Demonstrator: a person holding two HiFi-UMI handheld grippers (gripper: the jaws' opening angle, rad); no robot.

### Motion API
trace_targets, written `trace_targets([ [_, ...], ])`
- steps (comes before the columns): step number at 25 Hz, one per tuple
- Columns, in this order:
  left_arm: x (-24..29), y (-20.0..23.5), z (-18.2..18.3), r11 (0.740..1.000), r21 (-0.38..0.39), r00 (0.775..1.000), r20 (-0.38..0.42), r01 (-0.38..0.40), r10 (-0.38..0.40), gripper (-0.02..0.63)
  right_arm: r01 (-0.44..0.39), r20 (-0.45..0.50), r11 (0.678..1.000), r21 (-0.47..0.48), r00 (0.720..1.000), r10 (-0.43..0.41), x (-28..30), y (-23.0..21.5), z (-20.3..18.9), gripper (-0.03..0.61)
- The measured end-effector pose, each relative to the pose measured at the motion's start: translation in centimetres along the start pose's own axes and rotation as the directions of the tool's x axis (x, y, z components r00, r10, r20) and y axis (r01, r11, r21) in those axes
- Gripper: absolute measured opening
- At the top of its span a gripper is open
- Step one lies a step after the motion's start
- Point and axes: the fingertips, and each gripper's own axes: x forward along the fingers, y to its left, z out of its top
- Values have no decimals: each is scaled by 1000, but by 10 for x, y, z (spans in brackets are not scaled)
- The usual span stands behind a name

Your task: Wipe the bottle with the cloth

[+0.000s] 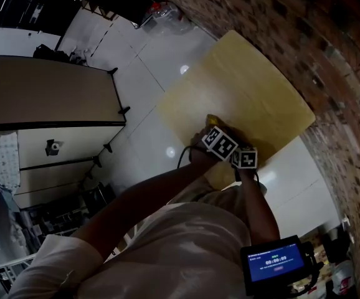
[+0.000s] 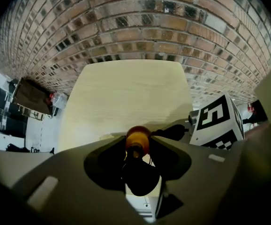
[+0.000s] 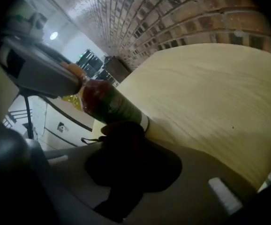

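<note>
At six o'clock on the table (image 1: 255, 98), left gripper (image 2: 138, 146) clamps bottle (image 3: 112, 106); right gripper (image 3: 131, 142), pinching cloth (image 3: 135, 168), likely strokes along it next.

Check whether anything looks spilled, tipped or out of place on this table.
Nothing stands out. The left gripper holds the bottle by its neck, the right gripper holds a dark cloth at its lower end, and the table shows no spill.
</note>
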Motion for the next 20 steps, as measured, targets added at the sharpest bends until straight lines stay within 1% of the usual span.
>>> trace_targets([
  [2,2,8,-3,997,-77,1000,-11,6,-7,173,32,4,997,70,999,-32,-1,-4,-6,72],
  [3,3,11,-4,992,-127,1000,-14,10,-12,173,33,15,997,73,999,-34,-4,-2,-9,72],
  [4,4,14,-6,984,-179,1000,-14,16,-19,172,12,33,998,55,999,-14,-8,3,-12,72],
  [5,5,15,-6,973,-230,1000,-8,26,-29,172,-30,56,999,23,998,28,-12,12,-15,72],
  [7,7,14,-6,947,-316,998,8,58,-59,172,-126,107,991,-49,986,130,-24,36,-15,72],
  [9,9,9,-8,921,-379,995,5,91,-96,172,-184,151,977,-108,968,199,-33,57,-9,72],
  [11,9,7,-11,903,-416,993,-6,104,-117,170,-207,184,969,-135,956,230,-33,70,3,72],
  [12,9,7,-12,898,-427,993,-11,104,-120,170,-204,194,970,-132,955,227,-31,71,10,72],
  [14,9,7,-13,890,-445,992,-25,99,-123,170,-175,194,978,-110,962,194,-22,67,21,72],
  [15,9,8,-14,888,-451,992,-32,93,-121,170,-161,182,981,-106,967,178,-17,64,24,72],
  [18,9,10,-13,876,-473,991,-44,91,-127,170,-120,122,983,-136,983,137,-5,63,24,72],
  [20,10,10,-13,868,-488,990,-49,92,-132,170,-91,83,988,-123,991,102,6,56,18,72],
])
